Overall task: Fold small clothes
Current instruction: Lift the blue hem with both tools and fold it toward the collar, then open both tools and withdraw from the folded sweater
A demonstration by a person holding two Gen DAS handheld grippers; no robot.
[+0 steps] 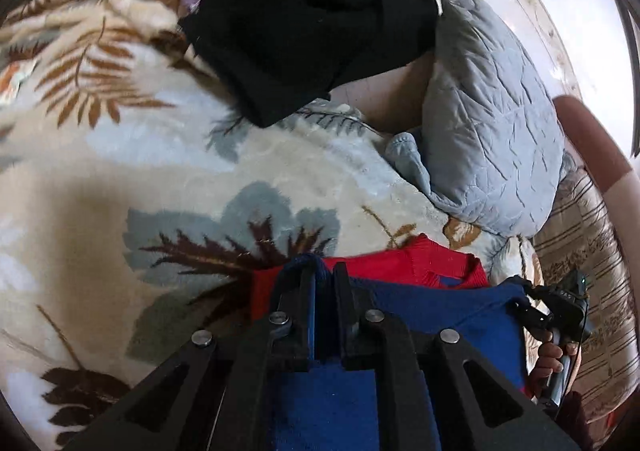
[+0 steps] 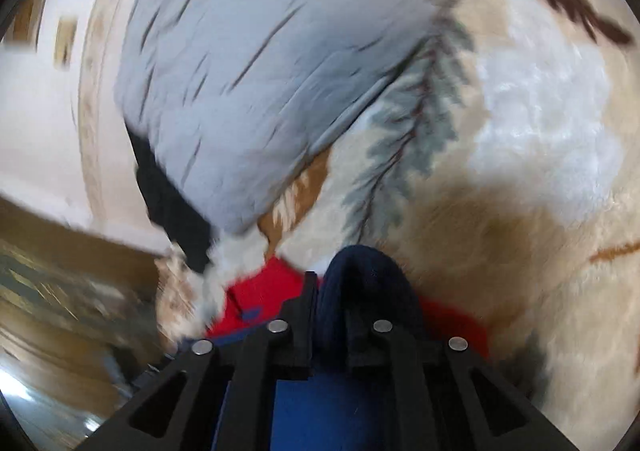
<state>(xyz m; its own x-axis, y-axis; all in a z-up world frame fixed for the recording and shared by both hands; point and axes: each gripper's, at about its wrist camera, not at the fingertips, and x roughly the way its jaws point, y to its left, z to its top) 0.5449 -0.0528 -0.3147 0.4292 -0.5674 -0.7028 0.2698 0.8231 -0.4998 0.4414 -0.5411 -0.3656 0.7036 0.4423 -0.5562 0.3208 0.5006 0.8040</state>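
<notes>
Two tools grip one blue and red garment [image 1: 460, 299] over a bed covered by a leaf-patterned blanket [image 1: 280, 171]. The left tool [image 1: 323, 271] is pinched together on a blue fold of the garment, which runs from its tips back under its frame and off to its right. At that far right end, a hand [image 1: 554, 355] holds the right tool [image 1: 520, 301], clamped on the same garment's edge. In the right wrist view, the right tool [image 2: 330, 279] has a thick dark blue fold bunched between its fingers, red cloth showing on either side. Ahead of the left tool lies a black garment [image 1: 312, 19]; ahead and to its right leans a grey quilted pillow [image 1: 492, 123].
</notes>
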